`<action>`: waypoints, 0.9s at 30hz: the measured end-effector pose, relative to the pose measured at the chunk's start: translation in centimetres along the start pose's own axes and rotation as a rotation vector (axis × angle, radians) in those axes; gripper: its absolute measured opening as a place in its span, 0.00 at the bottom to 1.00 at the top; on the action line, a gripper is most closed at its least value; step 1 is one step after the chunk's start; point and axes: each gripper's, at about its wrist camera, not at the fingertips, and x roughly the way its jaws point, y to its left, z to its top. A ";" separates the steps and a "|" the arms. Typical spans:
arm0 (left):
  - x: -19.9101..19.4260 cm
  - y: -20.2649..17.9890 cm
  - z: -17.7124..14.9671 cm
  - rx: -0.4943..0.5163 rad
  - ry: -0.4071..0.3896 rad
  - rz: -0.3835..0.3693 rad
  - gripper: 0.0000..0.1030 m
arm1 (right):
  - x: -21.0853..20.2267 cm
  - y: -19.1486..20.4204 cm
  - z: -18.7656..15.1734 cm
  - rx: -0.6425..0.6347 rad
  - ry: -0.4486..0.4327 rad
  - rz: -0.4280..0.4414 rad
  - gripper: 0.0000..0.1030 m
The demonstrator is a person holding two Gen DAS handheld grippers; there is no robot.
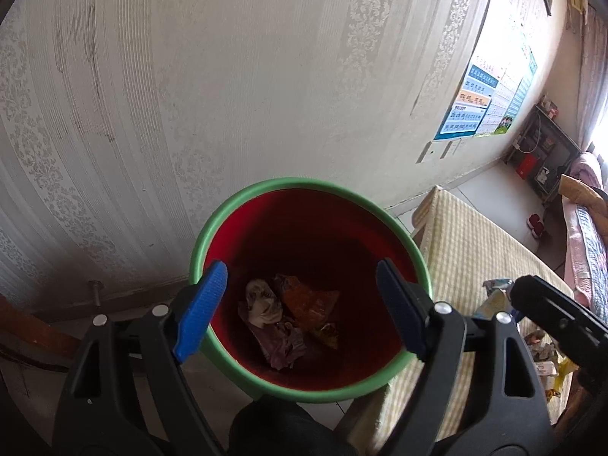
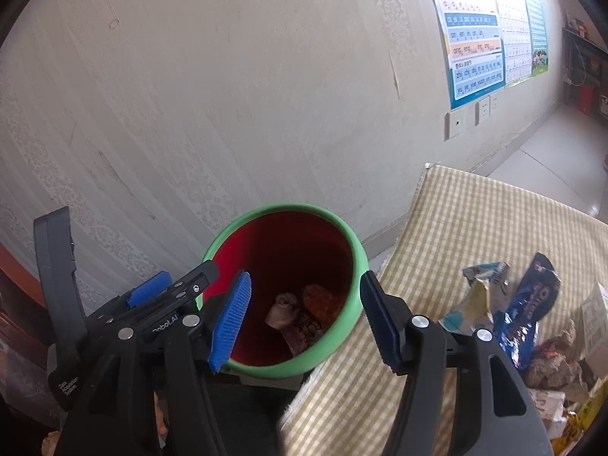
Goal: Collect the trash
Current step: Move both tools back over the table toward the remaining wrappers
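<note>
A red bin with a green rim (image 1: 212, 224) stands on the floor by the wall, also in the right wrist view (image 2: 357, 262). Crumpled paper and an orange wrapper (image 1: 307, 300) lie at its bottom (image 2: 319, 304). My left gripper (image 1: 304, 304) is open and empty, right above the bin mouth. My right gripper (image 2: 304, 319) is open and empty, over the bin's near rim. Wrappers lie on the checked tablecloth: a blue packet (image 2: 528, 311) and a pale torn packet (image 2: 475, 300). The left gripper shows in the right wrist view (image 2: 163, 292).
The yellow checked table (image 2: 456, 220) stands right of the bin, its right edge heaped with more trash (image 2: 558, 376). A patterned wall with posters (image 2: 478, 30) and sockets is behind. A shelf unit (image 1: 539, 152) and a bed (image 1: 585, 228) are far right.
</note>
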 end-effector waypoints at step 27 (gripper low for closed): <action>-3.2 -21.6 -14.4 0.447 0.262 -0.412 0.78 | -18.0 -19.4 -16.4 0.368 -0.082 -0.437 0.62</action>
